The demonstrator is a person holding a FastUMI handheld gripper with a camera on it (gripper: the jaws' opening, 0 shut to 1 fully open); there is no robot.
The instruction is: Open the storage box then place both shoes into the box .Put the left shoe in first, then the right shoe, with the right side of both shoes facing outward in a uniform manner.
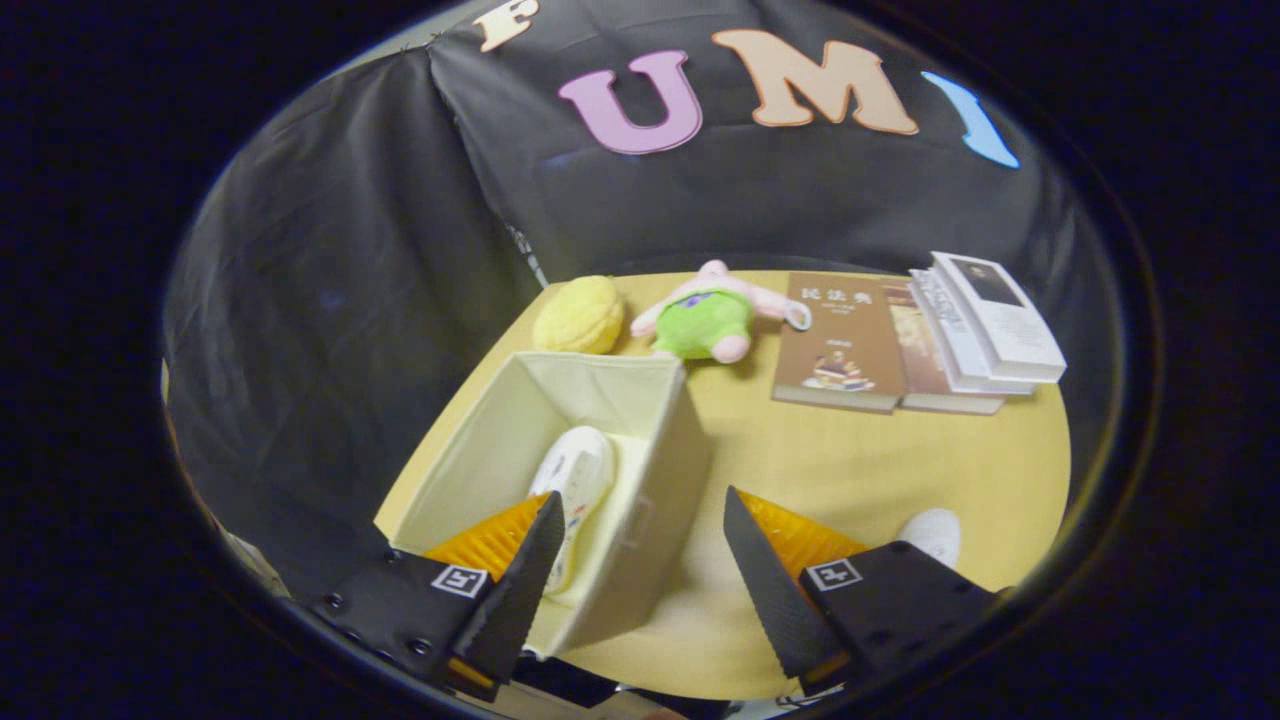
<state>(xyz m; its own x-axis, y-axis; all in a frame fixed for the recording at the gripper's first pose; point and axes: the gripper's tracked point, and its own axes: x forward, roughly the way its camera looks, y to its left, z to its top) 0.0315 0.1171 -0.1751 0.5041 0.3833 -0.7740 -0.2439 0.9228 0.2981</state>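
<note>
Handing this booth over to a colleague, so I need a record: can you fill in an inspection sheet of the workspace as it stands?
Surface: wooden table, bare in the middle.
Job's things: storage box open, one white shoe inside; second shoe on the table, partly hidden behind one finger.
Clutter: yellow plush, green and pink plush toy, brown book, stack of books, all beyond the box.
Grippers: gripper open, holding nothing, over the box's near wall.
Cables: nothing seen.
Surroundings: black cloth wall.

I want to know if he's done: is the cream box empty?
Not empty. One white shoe lies inside the open cream fabric storage box; the open gripper holds nothing.
</note>
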